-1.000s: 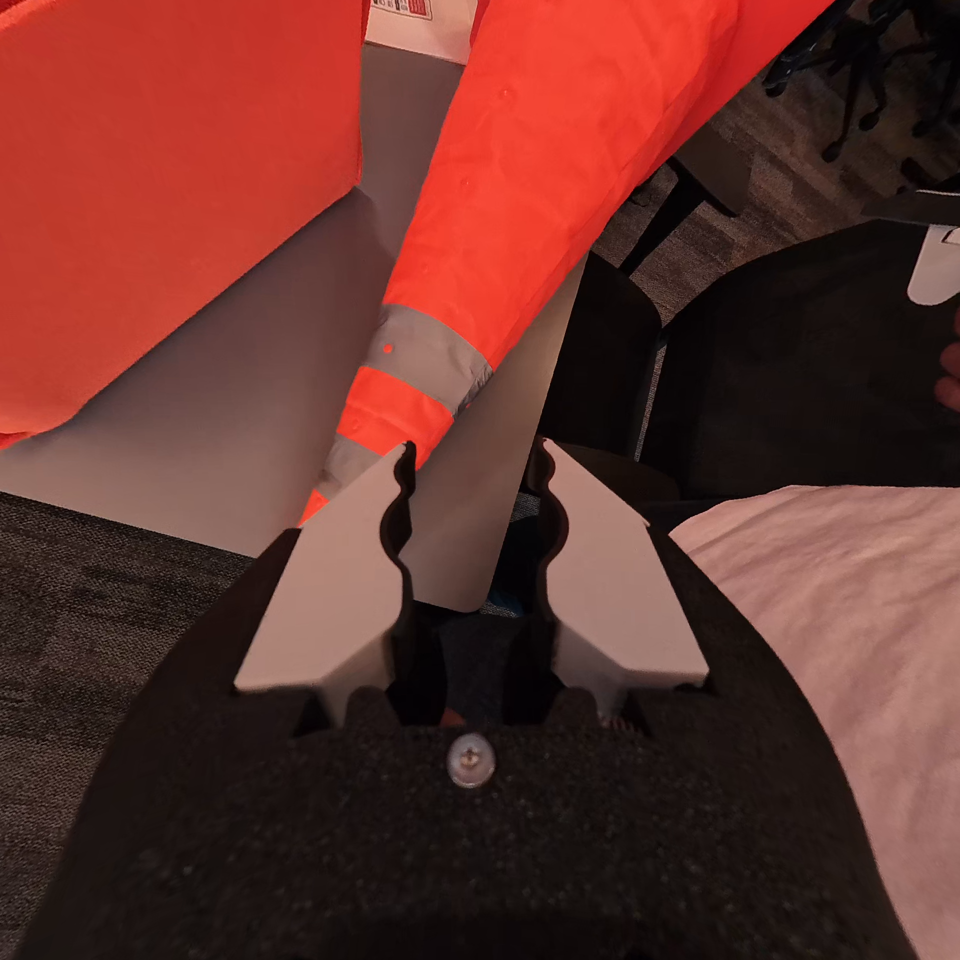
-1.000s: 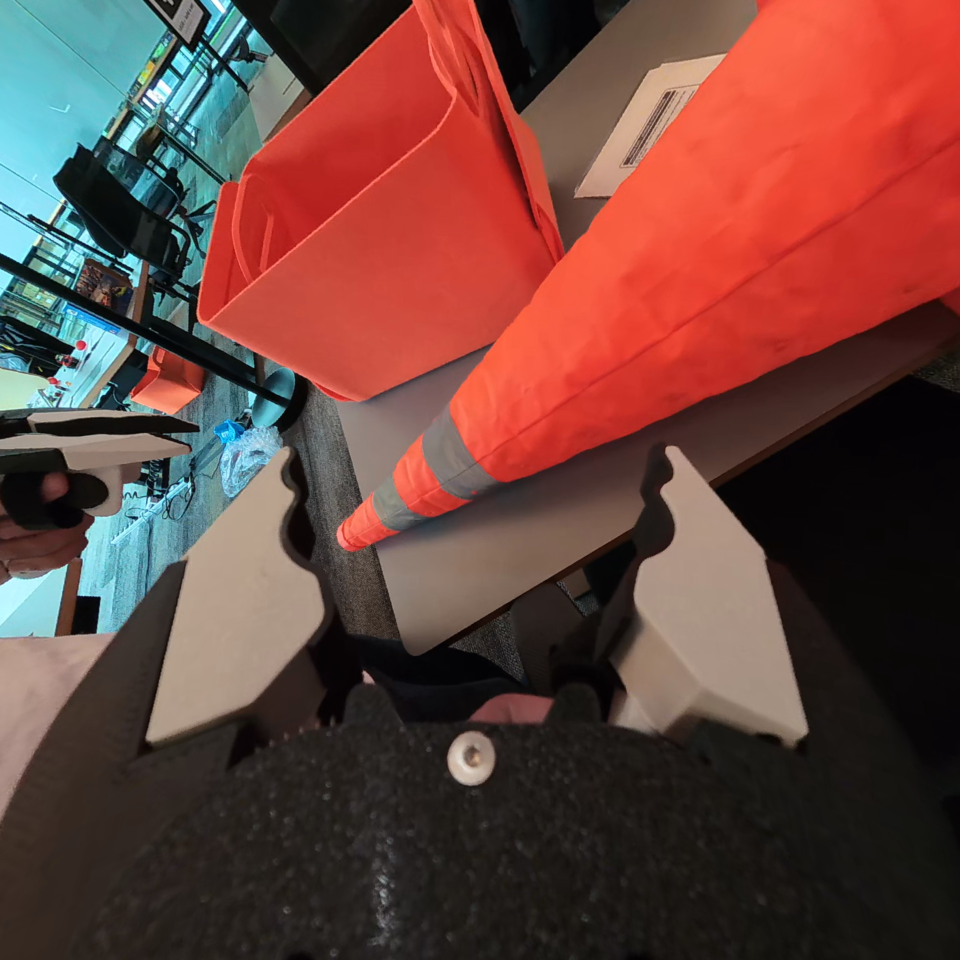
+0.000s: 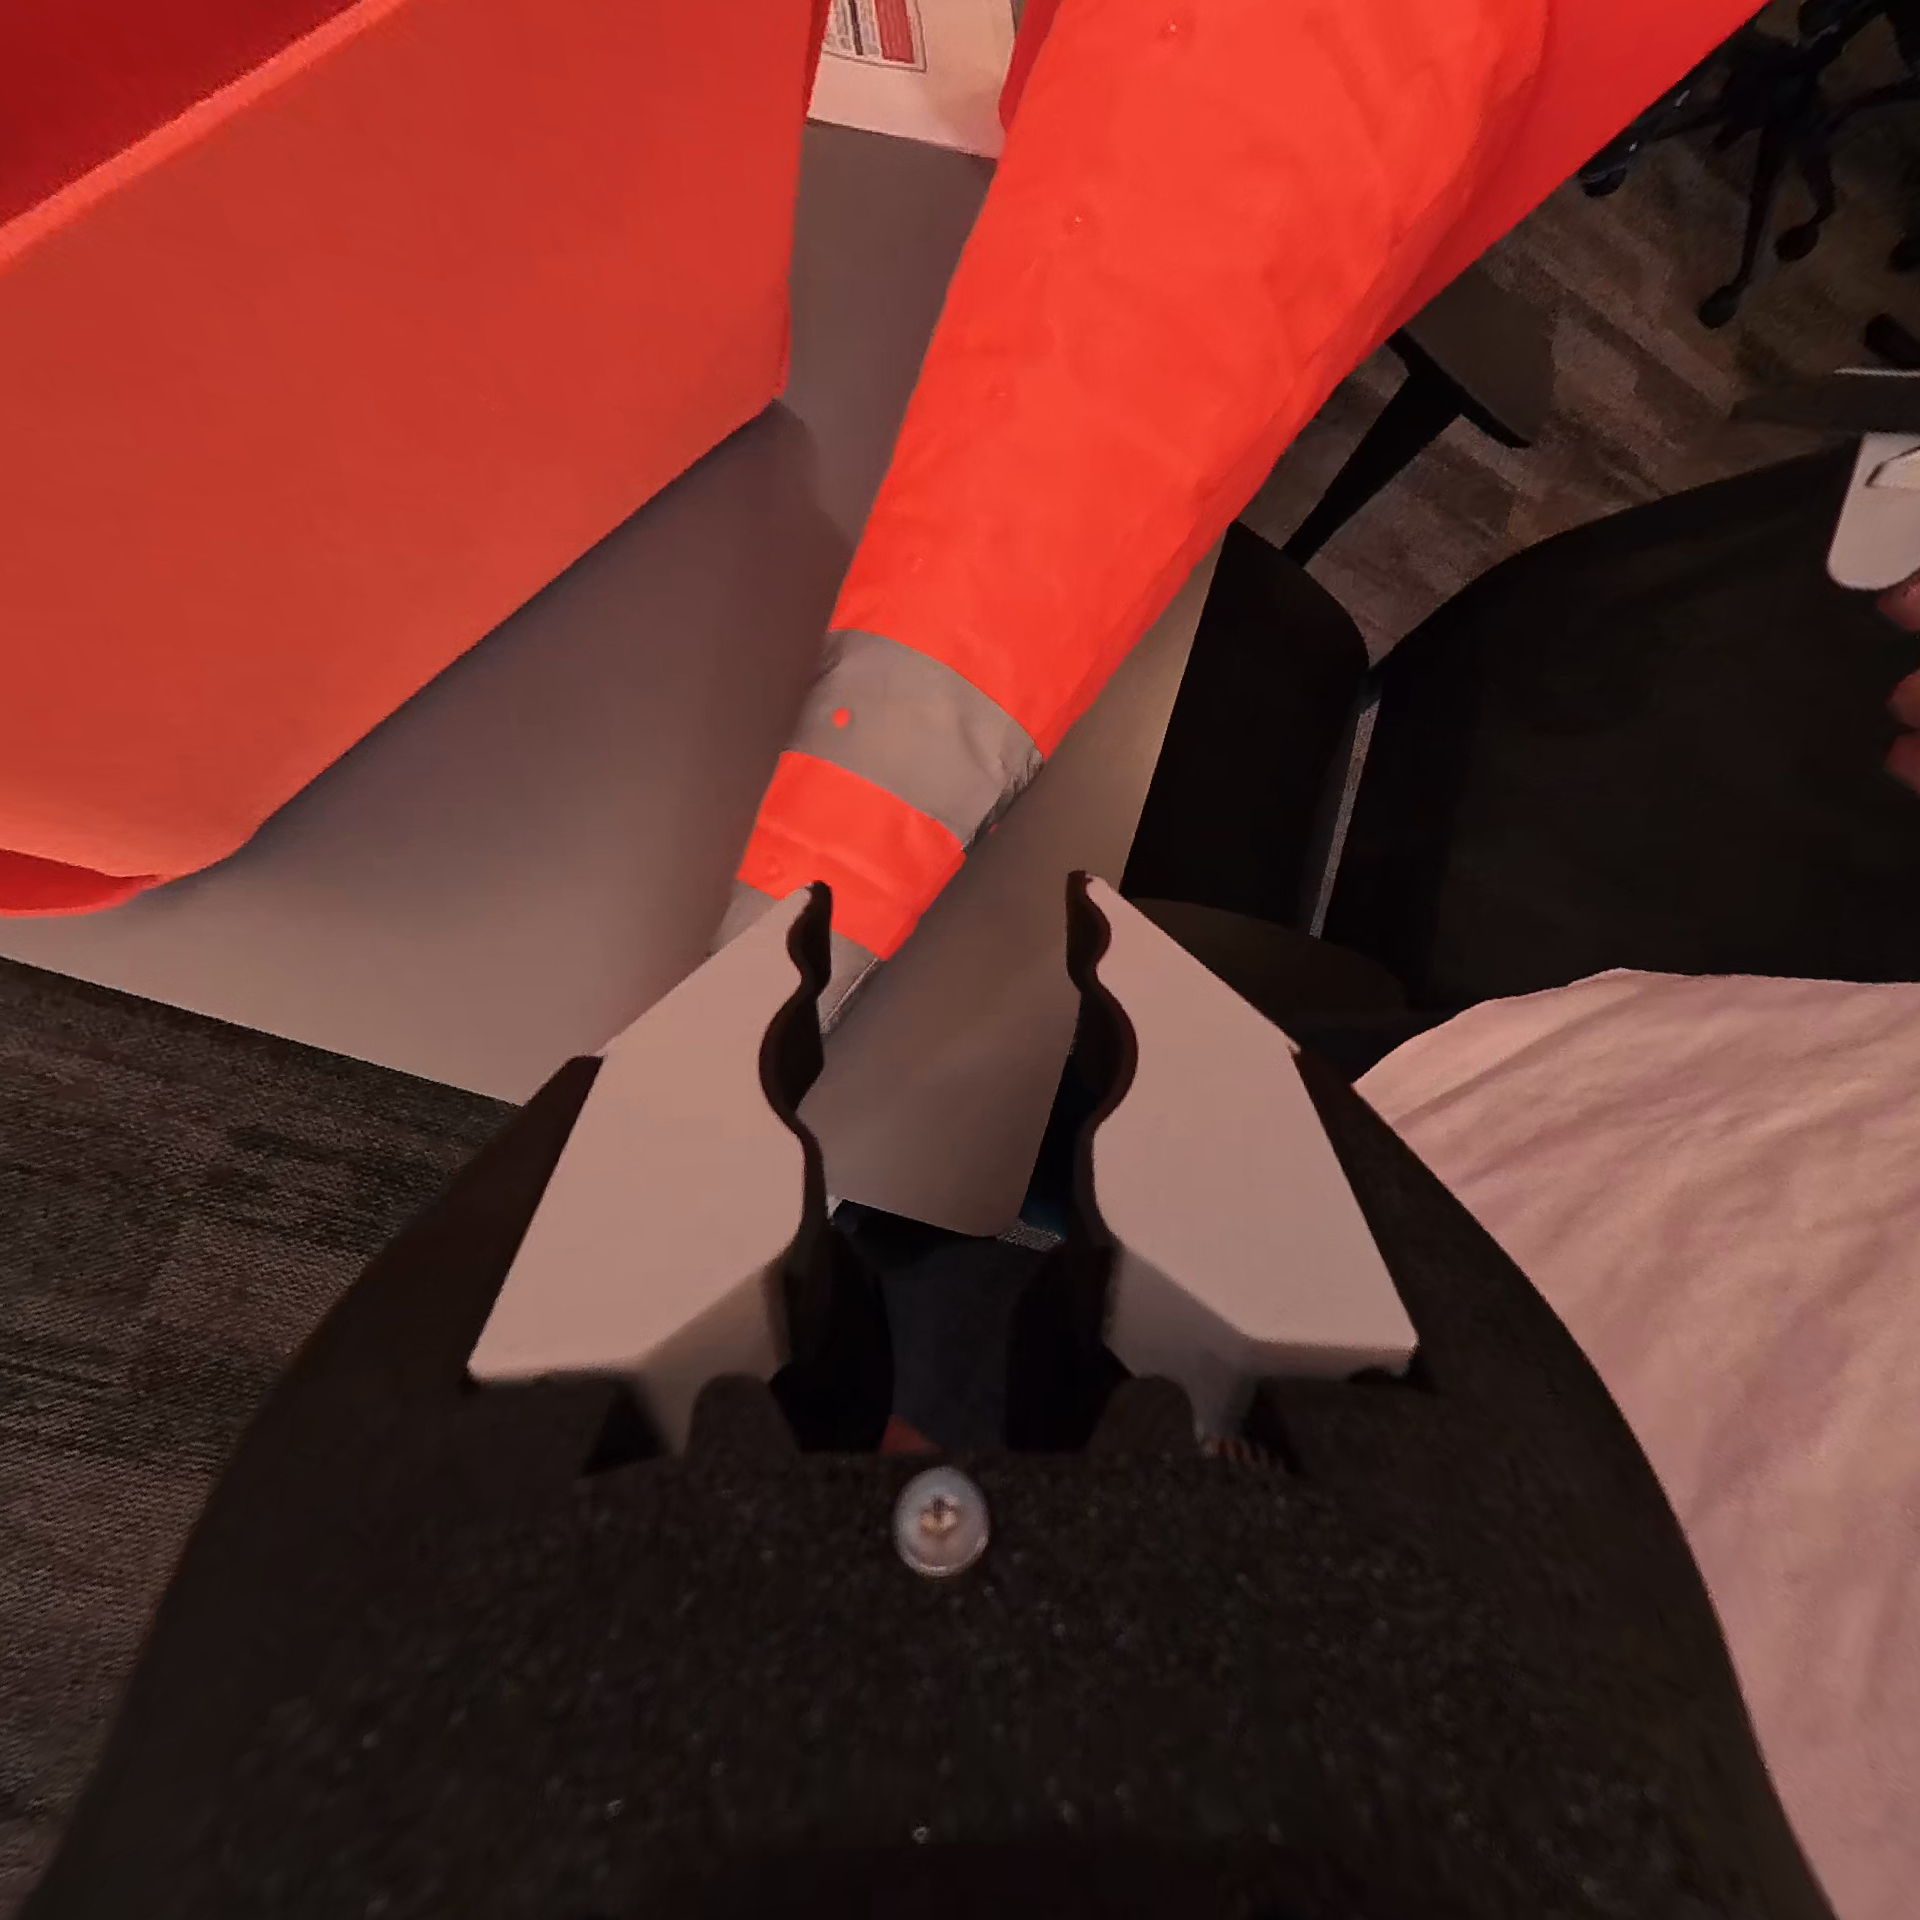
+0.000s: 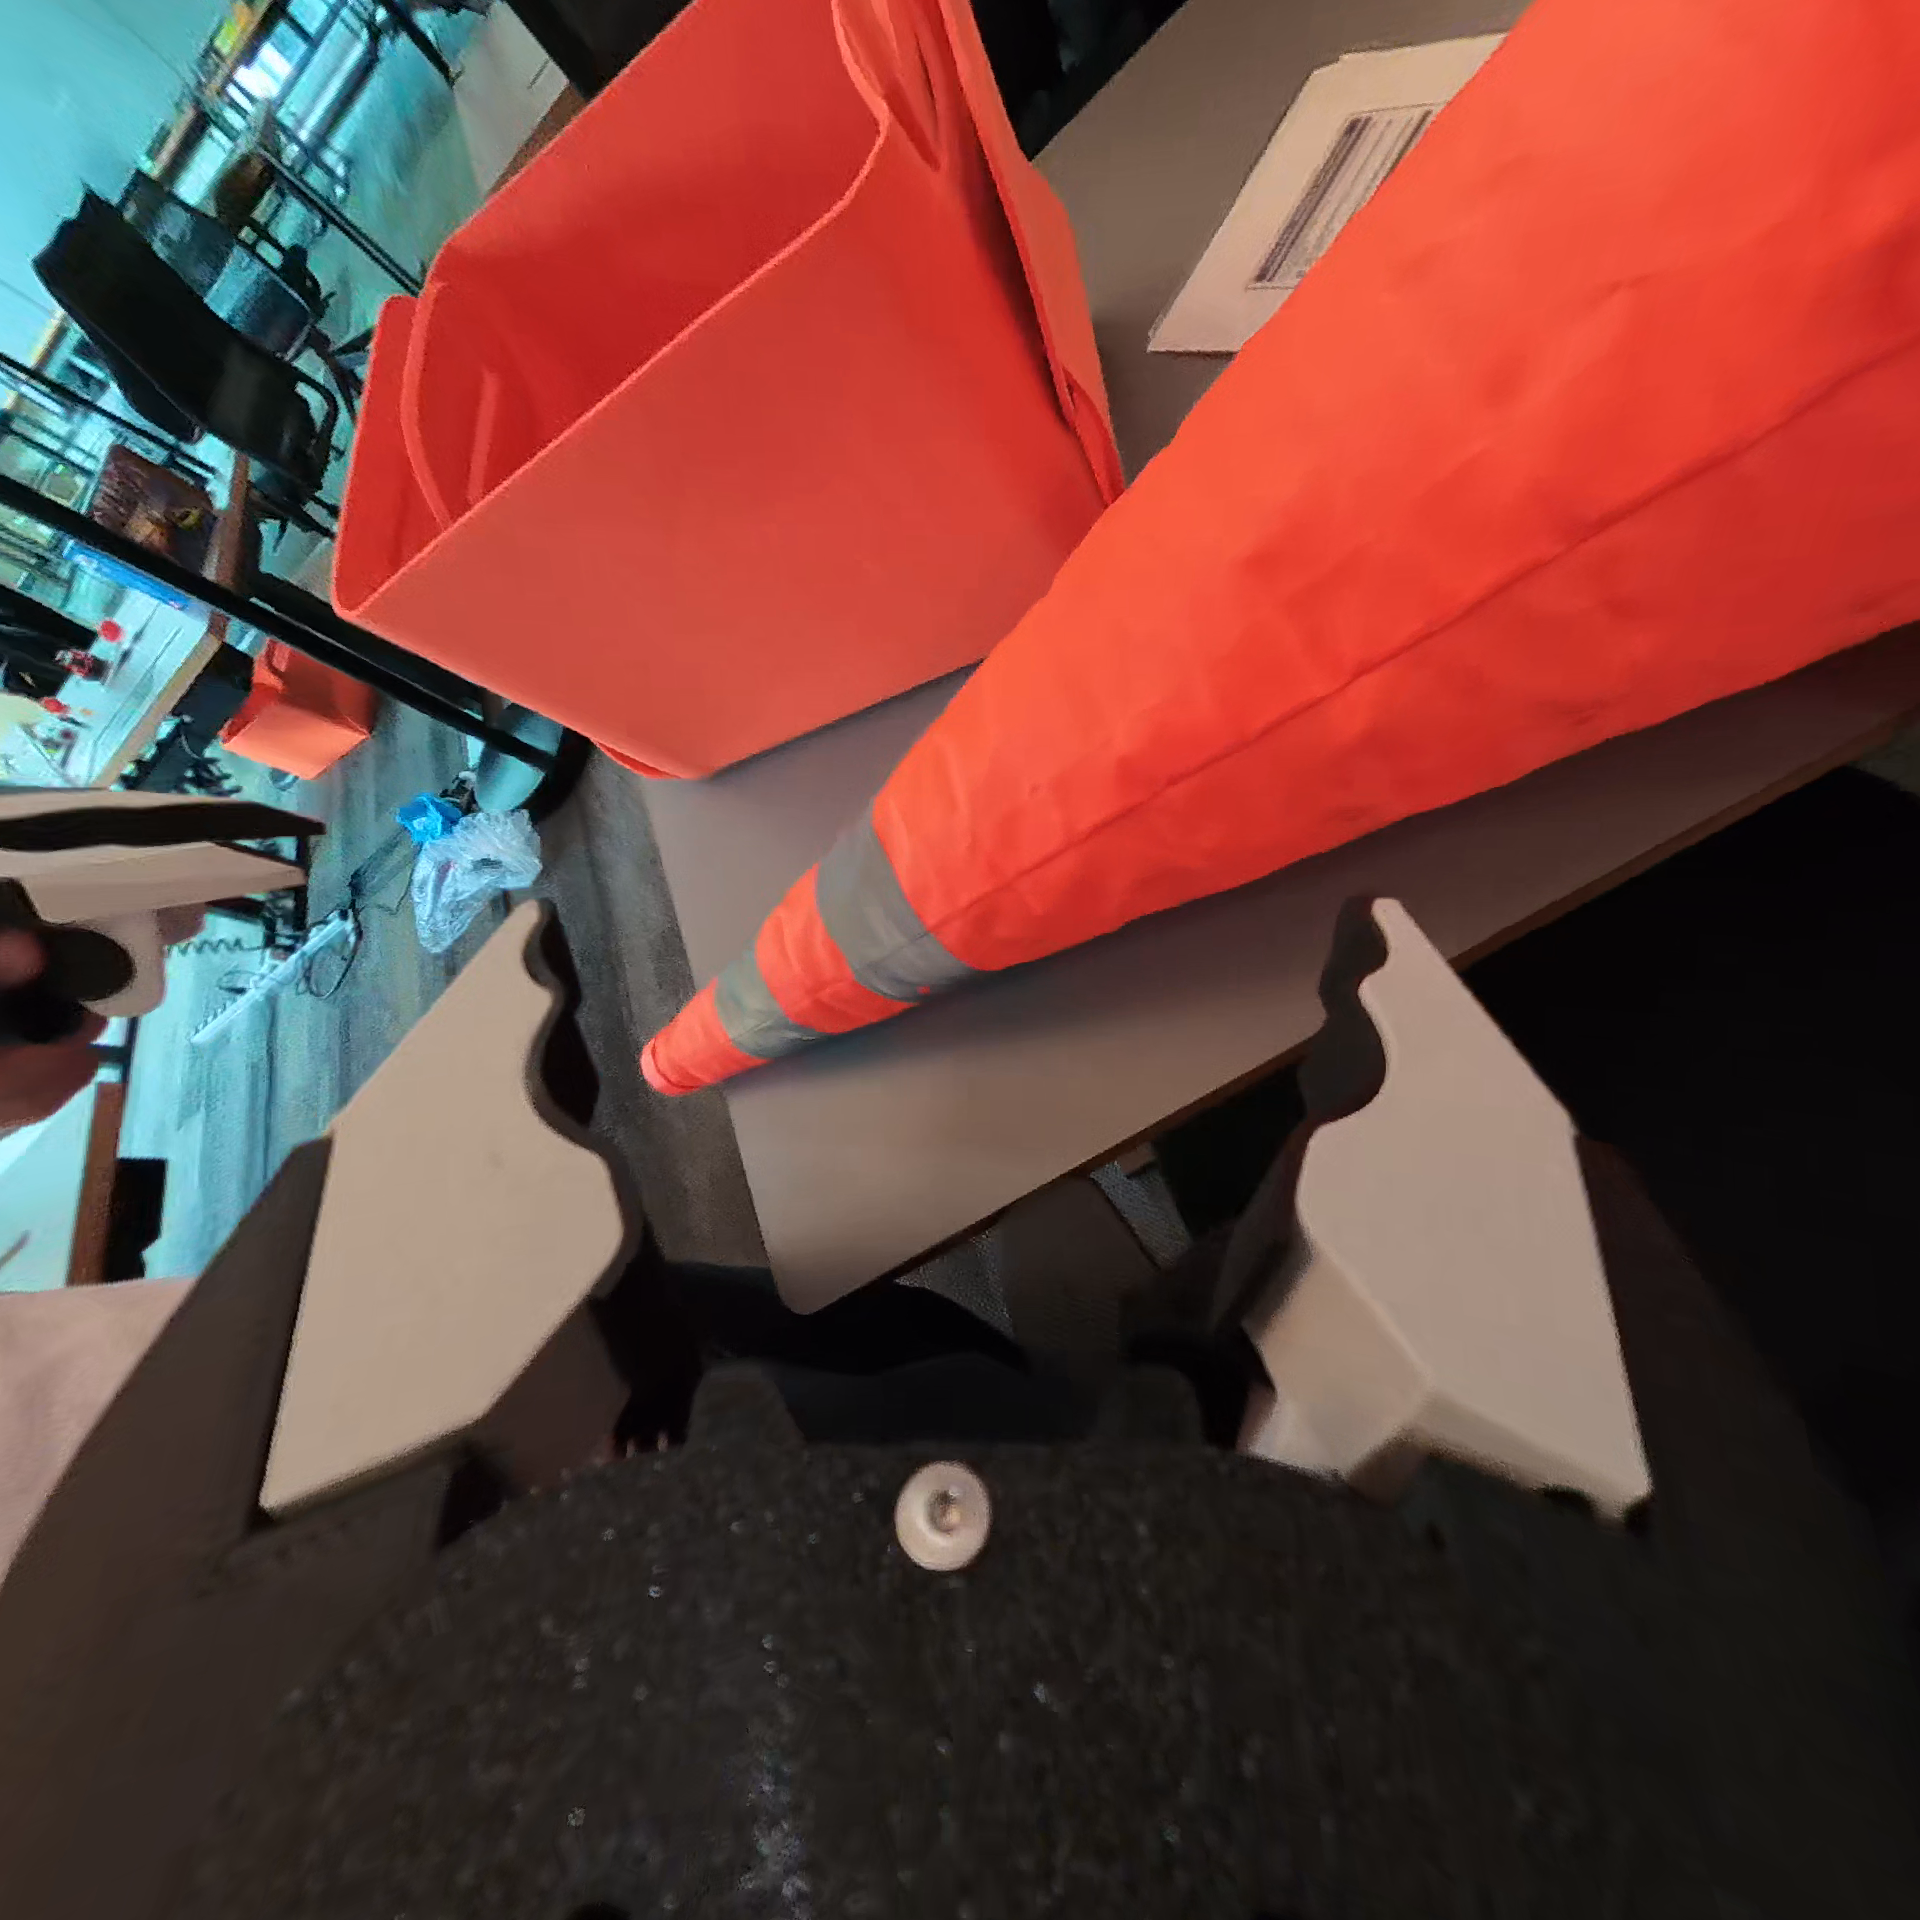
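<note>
An orange jacket sleeve [image 3: 1122, 416] with grey reflective bands lies on a grey table [image 3: 468, 831], its cuff pointing toward the table's near corner. My left gripper [image 3: 951, 894] is partly open and empty, hovering just short of the cuff, which lies by its left fingertip. My right gripper [image 4: 956, 914] is wide open and empty, above the same corner, with the sleeve [image 4: 1403, 623] and its cuff end [image 4: 790, 997] between and beyond its fingers. The left gripper also shows at the left edge of the right wrist view [image 4: 135, 883].
A large orange fabric bin [image 3: 364, 416] [image 4: 727, 416] stands on the table left of the sleeve. A white labelled sheet [image 4: 1330, 208] lies farther back. A black chair [image 3: 1610, 727] stands right of the table. Dark carpet [image 3: 156, 1195] lies below, and pink fabric [image 3: 1714, 1299] is close by at the right.
Both grippers have edged slightly closer to the table, so the bin and sleeve look larger. The right gripper's fingers stand a little wider. Nothing has been taken hold of.
</note>
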A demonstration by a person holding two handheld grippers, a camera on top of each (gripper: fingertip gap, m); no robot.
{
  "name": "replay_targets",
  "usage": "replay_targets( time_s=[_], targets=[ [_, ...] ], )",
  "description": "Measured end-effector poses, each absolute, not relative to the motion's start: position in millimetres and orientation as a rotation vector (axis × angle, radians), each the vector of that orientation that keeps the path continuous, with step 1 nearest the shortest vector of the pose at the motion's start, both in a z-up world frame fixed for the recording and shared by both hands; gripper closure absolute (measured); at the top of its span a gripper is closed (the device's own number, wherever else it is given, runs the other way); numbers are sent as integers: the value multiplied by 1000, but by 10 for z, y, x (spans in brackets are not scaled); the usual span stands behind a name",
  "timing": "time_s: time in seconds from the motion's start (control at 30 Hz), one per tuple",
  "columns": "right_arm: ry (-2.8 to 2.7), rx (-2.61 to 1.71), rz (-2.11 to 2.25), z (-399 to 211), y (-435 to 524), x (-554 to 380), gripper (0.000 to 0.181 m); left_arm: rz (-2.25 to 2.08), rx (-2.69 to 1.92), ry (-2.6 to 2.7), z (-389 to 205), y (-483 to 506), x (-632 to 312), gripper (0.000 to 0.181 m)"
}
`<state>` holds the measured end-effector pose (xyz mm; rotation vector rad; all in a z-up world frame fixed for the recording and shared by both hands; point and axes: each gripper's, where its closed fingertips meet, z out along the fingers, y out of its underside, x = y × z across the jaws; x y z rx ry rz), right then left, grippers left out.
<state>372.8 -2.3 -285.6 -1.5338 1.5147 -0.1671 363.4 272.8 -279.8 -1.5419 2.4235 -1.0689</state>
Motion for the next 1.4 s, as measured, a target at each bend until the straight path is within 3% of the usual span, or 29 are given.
replay_targets(
  time_s=[0.17,0.33,0.87,1.03,1.13,1.27,1.4],
  targets=[
    [1490,-1469,-101,-2730,94,3830,51,-1080,-1587,2423,-2847,2749,3603,134],
    [1417,-1406,-65,-2553,246,3878,76,-1067,-1556,2399,-2839,2784,3652,134],
    [1176,-1570,-309,-2014,575,4133,103,-1146,-1478,2293,-2631,2726,3825,134],
    [1156,-1615,-354,-1937,588,4172,101,-1161,-1402,2275,-2557,2703,3888,134],
    [1232,-1564,-195,-2079,616,4128,78,-1227,-1374,2265,-2440,2649,3959,134],
    [1324,-1286,94,-2112,634,4080,62,-1409,-1389,2302,-2200,2535,4046,133],
    [1329,-1114,205,-2079,613,4234,58,-1272,-1214,2361,-2074,2627,4278,106]
  ],
)
